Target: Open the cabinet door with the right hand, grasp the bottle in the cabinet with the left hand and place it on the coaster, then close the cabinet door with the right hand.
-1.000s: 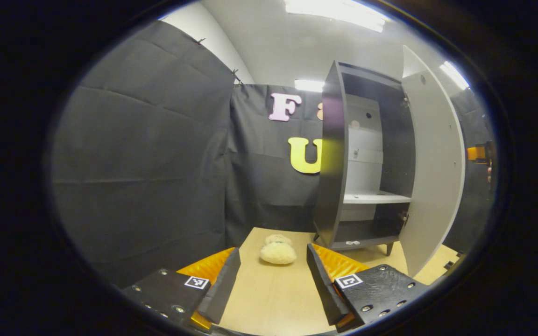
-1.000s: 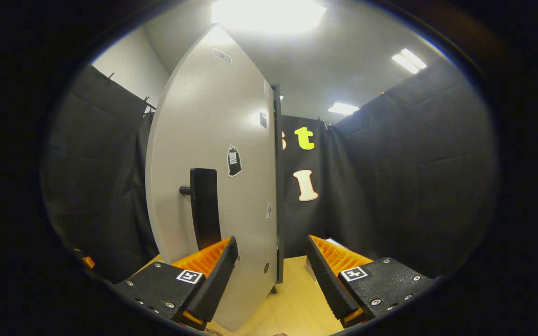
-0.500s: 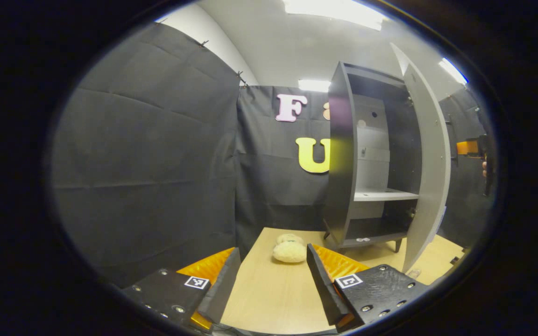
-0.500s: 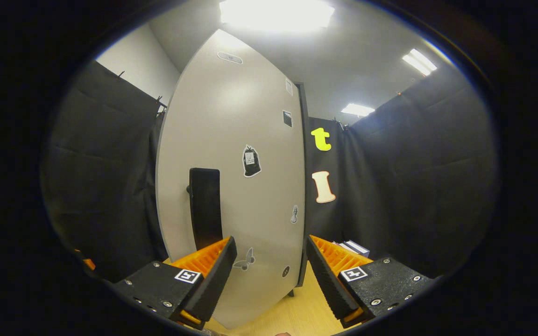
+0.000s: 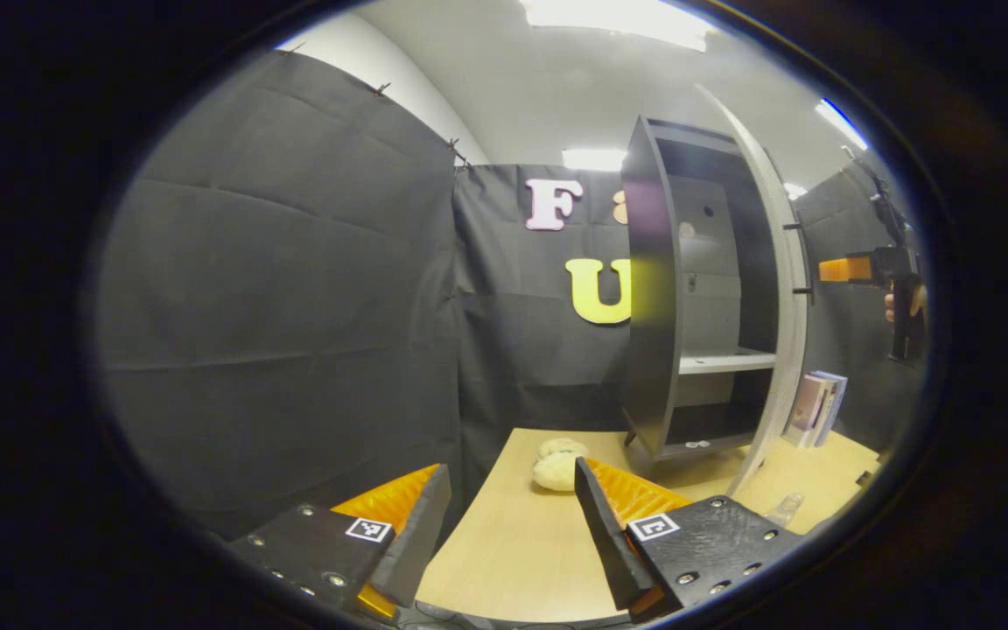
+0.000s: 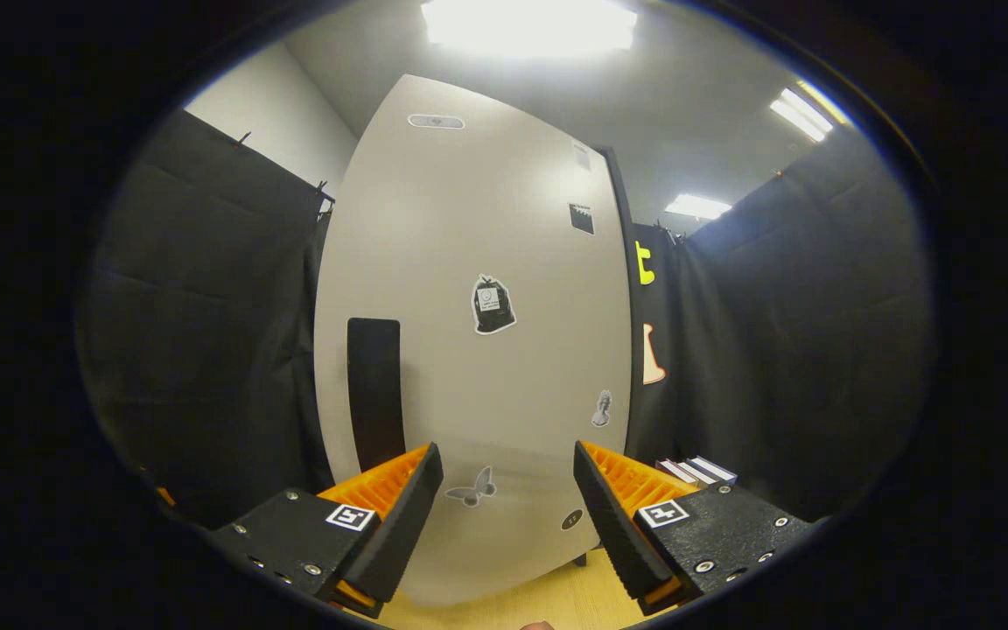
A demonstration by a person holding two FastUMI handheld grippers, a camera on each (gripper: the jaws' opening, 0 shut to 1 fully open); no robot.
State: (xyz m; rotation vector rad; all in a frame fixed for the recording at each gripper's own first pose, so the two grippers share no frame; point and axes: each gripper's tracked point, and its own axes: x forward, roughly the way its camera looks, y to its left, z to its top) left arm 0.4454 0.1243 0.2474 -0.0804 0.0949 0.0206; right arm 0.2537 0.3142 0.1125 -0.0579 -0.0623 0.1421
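Note:
In the left gripper view the dark grey cabinet (image 5: 648, 306) stands at the back of the wooden table (image 5: 513, 551), its white shelf (image 5: 727, 360) bare. Its pale door (image 5: 786, 350) is half open and shows almost edge-on. A small clear thing (image 5: 786, 507), seemingly the bottle, stands low on the table in front of the door. My left gripper (image 5: 513, 525) is open and empty above the near table. The right gripper view faces the door's outer side (image 6: 486, 367) with its black handle (image 6: 374, 394) left of centre. My right gripper (image 6: 508, 516) is open close before the door.
A cream plush toy (image 5: 556, 468) lies on the table left of the cabinet's foot. Books (image 5: 815, 407) lean behind the door at the right; their tops also show as books (image 6: 696, 471) in the right gripper view. A hand (image 5: 893, 306) holds the far gripper (image 5: 863, 269).
The door has swung toward the cabinet: it went from broad inner face to edge-on in the left gripper view and turned face-on in the right gripper view. Both grippers stayed open.

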